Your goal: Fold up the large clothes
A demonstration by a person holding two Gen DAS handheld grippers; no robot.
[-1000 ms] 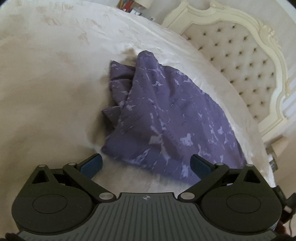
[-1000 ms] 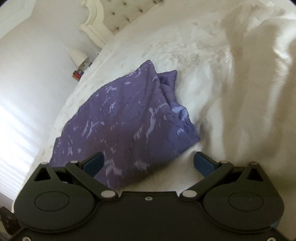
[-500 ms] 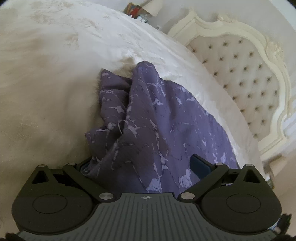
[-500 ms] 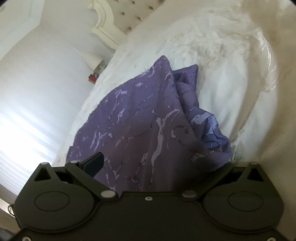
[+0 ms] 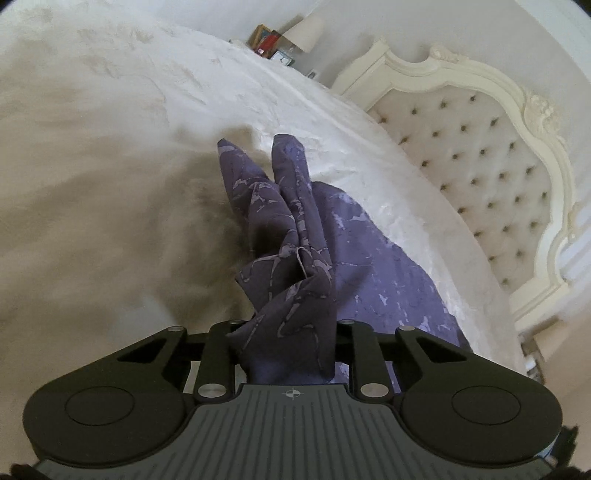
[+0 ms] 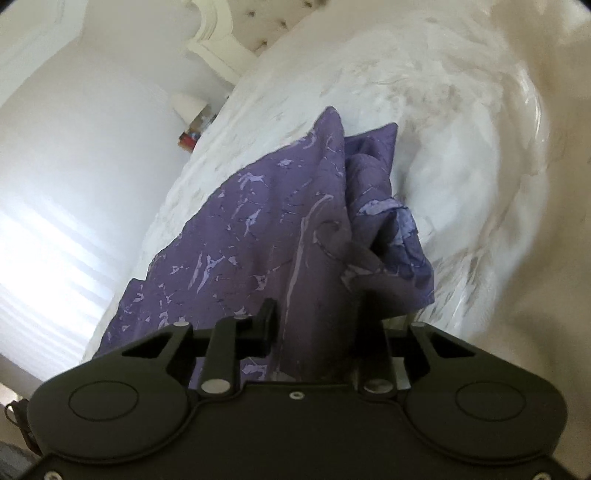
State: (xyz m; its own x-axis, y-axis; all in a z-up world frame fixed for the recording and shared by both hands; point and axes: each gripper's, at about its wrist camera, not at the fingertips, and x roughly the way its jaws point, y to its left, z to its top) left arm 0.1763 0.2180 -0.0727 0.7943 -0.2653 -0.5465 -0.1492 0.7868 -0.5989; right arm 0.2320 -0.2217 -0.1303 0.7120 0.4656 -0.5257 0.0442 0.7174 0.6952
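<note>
A large purple garment with pale marbled streaks (image 5: 369, 258) lies crumpled on a white bed. In the left wrist view its near corner is gathered into a bunch that fills the gap of my left gripper (image 5: 286, 332), whose jaws are closing and pinch the cloth. In the right wrist view the same garment (image 6: 258, 221) drapes over my right gripper (image 6: 317, 325); these jaws are closing too, with a thick fold caught between them. The cloth hides the right finger. The garment's far tips stick up from the bed.
The white embroidered bedspread (image 5: 110, 184) stretches all around the garment and bulges in folds on the right (image 6: 480, 166). A cream tufted headboard (image 5: 480, 166) stands at the bed's end. A lamp and small items (image 5: 299, 33) sit on a nightstand by the wall.
Both grippers moved forward over the garment's near edge, then their jaws came together on it. The cloth has bunched up and its near corners have risen off the bed.
</note>
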